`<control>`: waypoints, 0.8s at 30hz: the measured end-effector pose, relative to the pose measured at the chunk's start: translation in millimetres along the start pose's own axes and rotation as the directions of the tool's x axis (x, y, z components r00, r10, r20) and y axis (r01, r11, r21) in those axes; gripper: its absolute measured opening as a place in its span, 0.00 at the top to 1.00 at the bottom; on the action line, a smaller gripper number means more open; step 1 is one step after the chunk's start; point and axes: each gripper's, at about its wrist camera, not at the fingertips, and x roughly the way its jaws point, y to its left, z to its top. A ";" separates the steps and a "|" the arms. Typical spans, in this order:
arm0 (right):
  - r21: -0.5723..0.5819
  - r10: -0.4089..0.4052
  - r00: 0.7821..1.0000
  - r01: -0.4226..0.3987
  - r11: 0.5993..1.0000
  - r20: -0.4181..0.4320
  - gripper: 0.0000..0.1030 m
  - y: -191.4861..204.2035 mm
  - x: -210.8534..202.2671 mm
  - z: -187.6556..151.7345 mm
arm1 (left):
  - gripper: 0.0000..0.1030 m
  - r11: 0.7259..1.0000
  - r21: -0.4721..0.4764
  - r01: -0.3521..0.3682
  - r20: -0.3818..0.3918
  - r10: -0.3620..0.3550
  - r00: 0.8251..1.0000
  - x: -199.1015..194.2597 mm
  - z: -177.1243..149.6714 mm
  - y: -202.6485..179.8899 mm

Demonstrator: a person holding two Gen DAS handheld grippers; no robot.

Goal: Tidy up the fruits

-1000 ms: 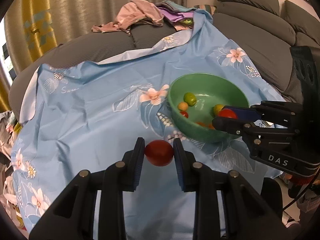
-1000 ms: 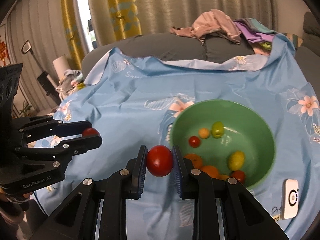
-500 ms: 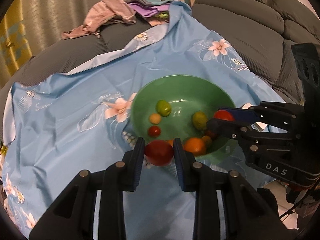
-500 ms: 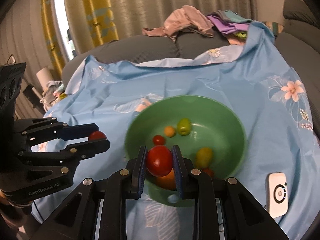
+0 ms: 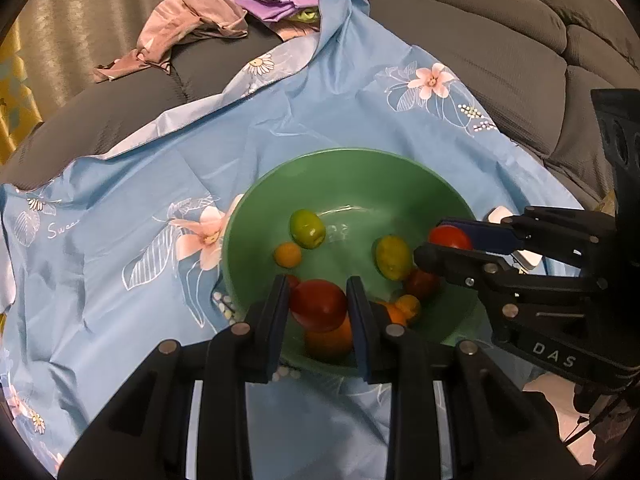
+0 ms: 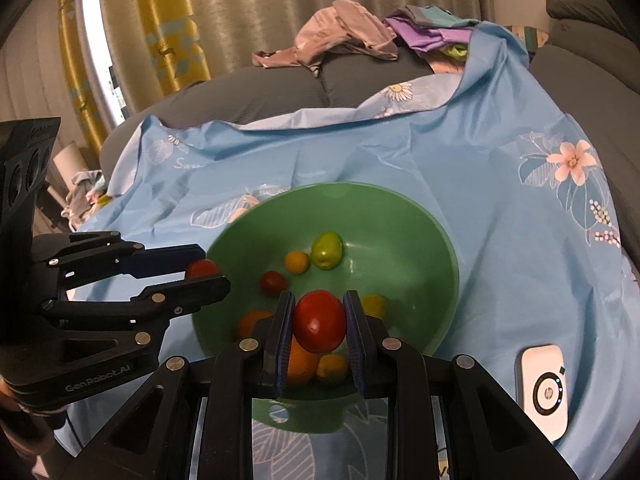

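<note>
A red tomato [image 5: 318, 310], round, smooth and a little glossy, sits pinched between the pads of the left tongs [image 5: 318, 312], held above the near part of the green bowl [image 5: 360, 168]. A second red tomato [image 6: 319, 322], much the same in look, is pinched in the right tongs [image 6: 319, 324], also over the bowl's near side. Both pairs of tongs stand narrow, each closed on its own tomato with the pads pressing the sides.

In the left wrist view the right tongs come in from 3 o'clock with their tomato at the bowl's right rim; in the right wrist view the left tongs reach in from 9 o'clock at the left rim.

Inside the bowl lie a green fruit [image 5: 307, 229] toward 12 o'clock, a small orange fruit [image 5: 287, 255] just beside it, a yellow-green fruit [image 5: 393, 258] toward 3 o'clock, and further red and orange ones partly hidden under the tongs.

The bowl rests on a light blue flowered cloth [image 5: 160, 184] spread over a grey sofa [image 5: 500, 52]. A white device [image 6: 543, 390] lies on the cloth at 4 o'clock of the bowl.
</note>
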 end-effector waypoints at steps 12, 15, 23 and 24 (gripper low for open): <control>-0.008 -0.104 0.992 0.104 0.995 -0.078 0.73 -6.7 7.8 7.8 | 0.17 0.997 -0.066 -0.042 -0.067 0.037 0.997 19.0 12.2 7.4; -0.020 -0.129 0.988 0.128 0.992 -0.084 0.68 -6.2 -2.5 11.7 | 0.03 0.992 -0.107 -0.059 -0.069 0.052 0.996 6.9 15.8 13.5; -0.038 -0.173 0.972 0.169 0.985 -0.159 0.65 -0.2 -29.9 33.9 | 0.01 0.963 -0.206 -0.176 -0.118 0.154 0.981 -39.3 39.4 21.8; -0.036 -0.172 0.972 0.168 0.985 -0.159 0.65 0.5 -35.4 37.1 | 0.01 0.963 -0.203 -0.176 -0.118 0.155 0.981 -43.5 42.3 22.1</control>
